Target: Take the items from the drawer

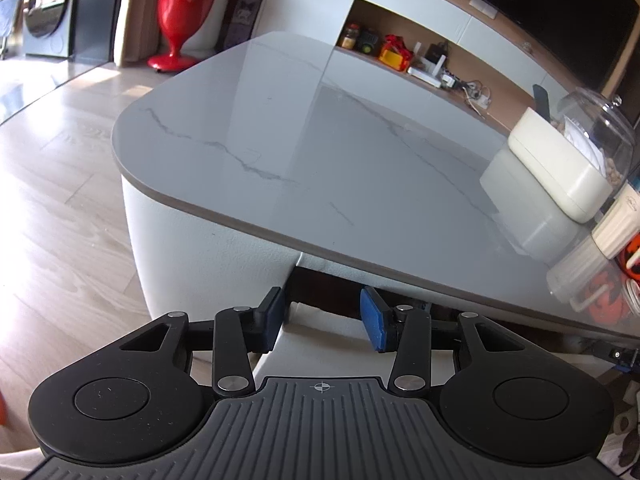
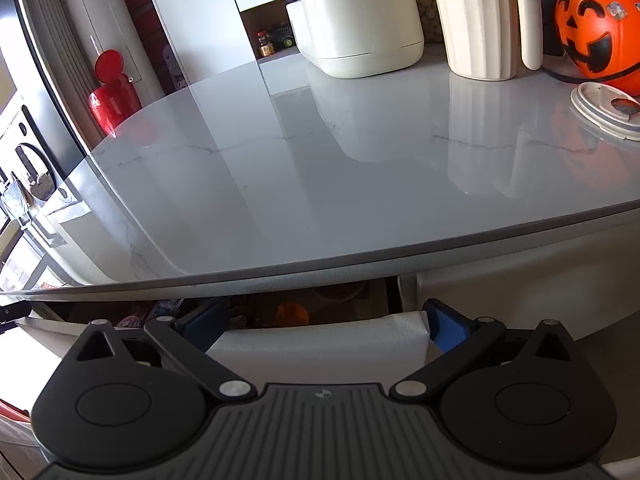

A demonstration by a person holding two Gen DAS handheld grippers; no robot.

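A white drawer [image 1: 320,344] stands pulled out a little under the grey marble tabletop [image 1: 320,140]. My left gripper [image 1: 324,318] hovers over the left end of the drawer front. Its blue pads [image 1: 374,322] stand apart with the front's top edge between them, and I see no pad pressing on it. My right gripper [image 2: 326,322] is spread wide over the right end of the drawer front [image 2: 320,344]. Its right pad [image 2: 448,326] lies just beyond the panel's end. In the dark gap lie an orange item [image 2: 294,314] and a colourful packet [image 2: 172,304], mostly hidden.
On the tabletop [image 2: 320,180] stand a cream box [image 2: 360,36], a ribbed cream jug [image 2: 480,20], an orange pumpkin bucket [image 2: 596,32] and a white lid [image 2: 608,112]. A red vase [image 1: 180,12] stands on the wooden floor [image 1: 60,220] beyond the table's left corner.
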